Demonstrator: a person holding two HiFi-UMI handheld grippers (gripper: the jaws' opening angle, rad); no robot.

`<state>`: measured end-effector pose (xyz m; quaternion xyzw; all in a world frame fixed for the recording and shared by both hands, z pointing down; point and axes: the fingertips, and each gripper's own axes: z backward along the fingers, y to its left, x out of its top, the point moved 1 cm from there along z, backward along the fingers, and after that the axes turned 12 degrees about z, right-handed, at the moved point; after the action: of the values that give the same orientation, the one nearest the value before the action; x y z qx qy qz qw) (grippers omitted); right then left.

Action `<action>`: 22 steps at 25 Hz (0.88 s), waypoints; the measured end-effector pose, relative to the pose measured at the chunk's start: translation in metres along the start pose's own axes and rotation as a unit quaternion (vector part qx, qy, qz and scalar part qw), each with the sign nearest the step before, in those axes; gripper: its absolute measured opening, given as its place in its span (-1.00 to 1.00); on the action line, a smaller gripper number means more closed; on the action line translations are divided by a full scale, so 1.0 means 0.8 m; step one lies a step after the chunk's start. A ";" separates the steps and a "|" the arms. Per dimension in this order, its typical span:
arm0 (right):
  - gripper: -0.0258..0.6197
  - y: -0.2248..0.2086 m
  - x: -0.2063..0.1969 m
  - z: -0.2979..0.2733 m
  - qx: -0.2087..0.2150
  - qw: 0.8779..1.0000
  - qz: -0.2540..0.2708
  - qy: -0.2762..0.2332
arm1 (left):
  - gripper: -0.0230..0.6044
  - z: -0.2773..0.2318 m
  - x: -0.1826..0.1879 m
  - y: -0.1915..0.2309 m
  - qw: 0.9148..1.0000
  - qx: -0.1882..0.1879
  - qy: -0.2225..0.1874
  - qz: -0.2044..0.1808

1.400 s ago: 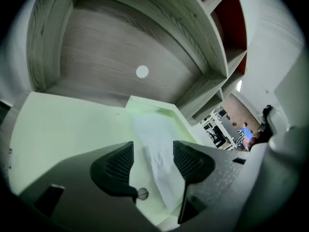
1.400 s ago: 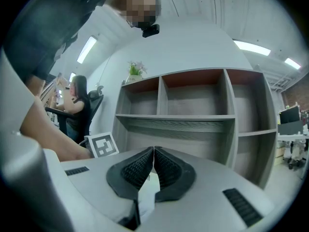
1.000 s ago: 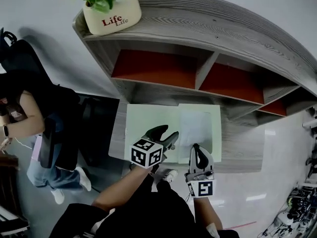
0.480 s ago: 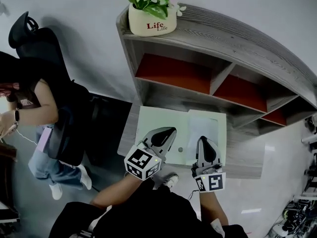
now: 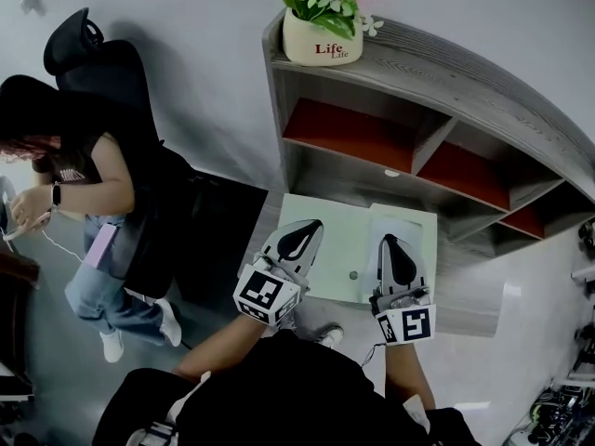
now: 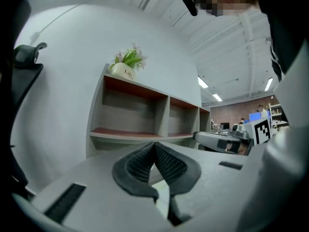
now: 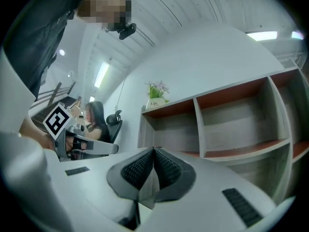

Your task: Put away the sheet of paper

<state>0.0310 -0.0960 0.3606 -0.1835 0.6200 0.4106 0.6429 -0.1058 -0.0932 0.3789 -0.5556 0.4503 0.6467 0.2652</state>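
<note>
A white sheet of paper (image 5: 405,229) lies on the right half of an open pale green folder (image 5: 339,244) on the grey desk (image 5: 469,286). My left gripper (image 5: 311,224) hovers over the folder's left half, jaws shut with the tips touching (image 6: 154,145) and nothing visible between them. My right gripper (image 5: 390,241) is over the near edge of the paper, also shut (image 7: 153,150) with nothing held. Both point toward the shelf unit (image 5: 400,91) behind the desk. A small round fastener (image 5: 353,274) sits near the folder's front edge.
The wooden shelf unit has open compartments with red floors (image 5: 358,137) and a flower pot (image 5: 323,40) on top. At the left sit a person (image 5: 79,170) and a black office chair (image 5: 88,59). Cables and gear lie at the lower right (image 5: 567,402).
My left gripper's jaws have gone from open to shut. Both grippers have edged forward over the folder. The head view has swung, so the shelf and pot now sit further right.
</note>
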 end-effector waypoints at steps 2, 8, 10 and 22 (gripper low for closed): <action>-0.85 0.004 0.010 -0.004 0.005 1.000 0.005 -0.006 | -0.90 0.006 0.001 0.007 1.000 0.009 -0.001 -0.008; -0.85 0.009 0.037 -0.012 0.013 0.999 0.024 -0.030 | -0.90 0.013 0.000 0.012 0.999 0.033 -0.003 -0.017; -0.85 0.014 0.038 -0.019 0.013 0.999 0.025 -0.028 | -0.90 0.017 -0.001 0.015 0.999 0.040 0.004 -0.029; -0.85 0.019 0.021 -0.018 0.007 0.999 0.030 0.006 | -0.90 0.020 -0.006 0.009 0.998 0.049 0.005 -0.038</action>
<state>0.0080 -0.0926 0.3463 -0.1626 0.6321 0.4244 0.6276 -0.1186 -0.0820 0.3849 -0.5619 0.4613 0.6104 0.3146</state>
